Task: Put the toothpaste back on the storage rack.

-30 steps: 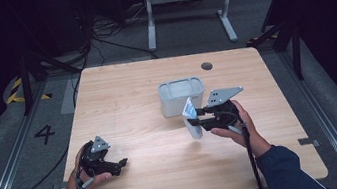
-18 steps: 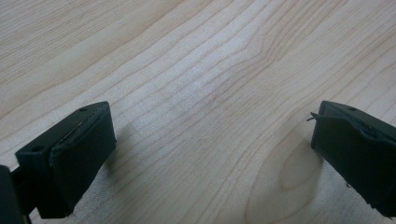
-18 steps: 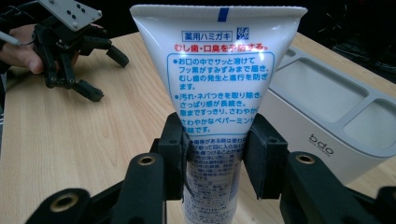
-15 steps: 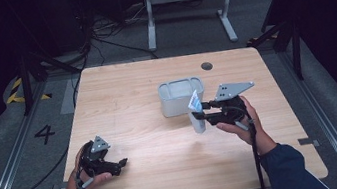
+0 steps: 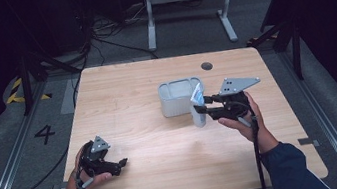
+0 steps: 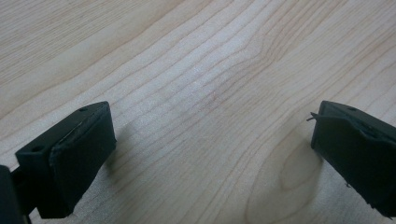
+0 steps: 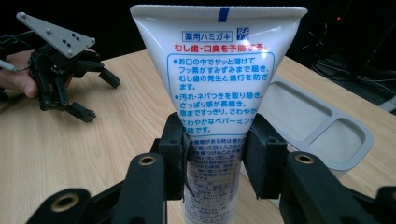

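A white toothpaste tube (image 7: 219,70) with blue and red Japanese print stands upright, crimped end up. My right gripper (image 7: 217,154) is shut on its lower part, one pad on each side. From the high view the tube (image 5: 197,95) and right gripper (image 5: 202,110) are just right of a grey two-compartment tray (image 5: 174,98). Whether the cap touches the table I cannot tell. My left gripper (image 5: 119,165) rests near the table's front left, open, with bare wood between its jaws (image 6: 212,140).
The grey tray (image 7: 370,140) lies beyond the tube on the right in the right gripper view, both compartments bare. The left gripper (image 7: 99,96) shows far off at the left there. A round cable hole (image 5: 206,65) sits near the wooden table's (image 5: 130,90) far edge.
My right gripper has carried the tube a little to the right and farther back, closer alongside the grey tray. The left gripper has stayed where it was.
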Motion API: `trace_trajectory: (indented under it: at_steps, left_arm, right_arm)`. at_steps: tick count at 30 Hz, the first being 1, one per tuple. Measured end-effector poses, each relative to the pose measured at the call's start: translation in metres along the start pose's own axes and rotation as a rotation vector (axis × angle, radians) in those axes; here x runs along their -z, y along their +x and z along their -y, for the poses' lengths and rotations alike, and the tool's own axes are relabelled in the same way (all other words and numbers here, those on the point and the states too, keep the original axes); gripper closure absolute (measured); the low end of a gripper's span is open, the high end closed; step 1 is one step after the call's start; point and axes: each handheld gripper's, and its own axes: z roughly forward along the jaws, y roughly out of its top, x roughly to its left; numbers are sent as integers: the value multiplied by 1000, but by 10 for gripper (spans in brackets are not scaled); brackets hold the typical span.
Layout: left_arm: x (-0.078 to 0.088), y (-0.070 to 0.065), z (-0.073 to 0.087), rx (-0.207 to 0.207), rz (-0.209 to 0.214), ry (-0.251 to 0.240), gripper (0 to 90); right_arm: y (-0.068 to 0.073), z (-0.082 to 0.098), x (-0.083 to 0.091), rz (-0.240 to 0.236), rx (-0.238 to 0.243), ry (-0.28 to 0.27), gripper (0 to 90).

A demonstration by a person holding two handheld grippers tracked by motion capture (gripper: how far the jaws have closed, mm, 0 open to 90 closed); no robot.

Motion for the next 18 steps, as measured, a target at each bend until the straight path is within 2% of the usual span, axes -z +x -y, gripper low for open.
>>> trace_trajectory:
  at_steps: [18]
  left_arm:
    - [0, 0, 0, 0, 0, 0, 2]
  right_arm:
    - [-7, -18, 1, 27, 4, -52, 641]
